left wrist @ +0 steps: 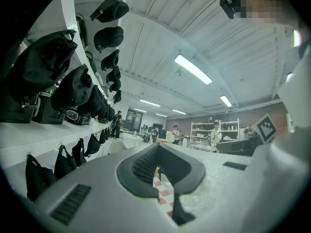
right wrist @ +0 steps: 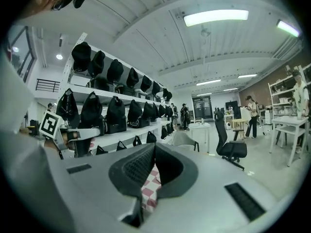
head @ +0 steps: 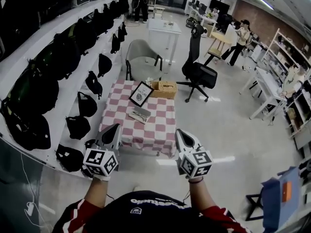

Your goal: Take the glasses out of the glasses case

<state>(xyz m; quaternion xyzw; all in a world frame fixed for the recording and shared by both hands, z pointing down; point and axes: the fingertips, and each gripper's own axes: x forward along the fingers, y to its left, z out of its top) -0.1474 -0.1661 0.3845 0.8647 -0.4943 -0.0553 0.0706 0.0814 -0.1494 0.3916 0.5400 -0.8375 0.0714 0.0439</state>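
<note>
grey glasses case [head: 140,113] lies shut on the pink-and-white checked tablecloth [head: 158,130], near the black-framed sign [head: 141,93]; the sign's print is too small to read. left gripper [head: 116,126] and right gripper [head: 179,132] hover at the table's near edge, jaws clenched and empty.

A framed picture [head: 141,93] and a basket [head: 164,89] are sitting on the checkered table [head: 146,130] in the middle, while black bags [head: 63,52] are hanging along the white shelves [head: 29,57] on the left.

Mid-frame: one table [head: 150,132], one case [head: 140,114], one frame [head: 141,93], one basket [head: 164,89]. Above it: two chairs [head: 141,52] [head: 199,74]. Below it: two grippers [head: 114,128] [head: 181,133].
</note>
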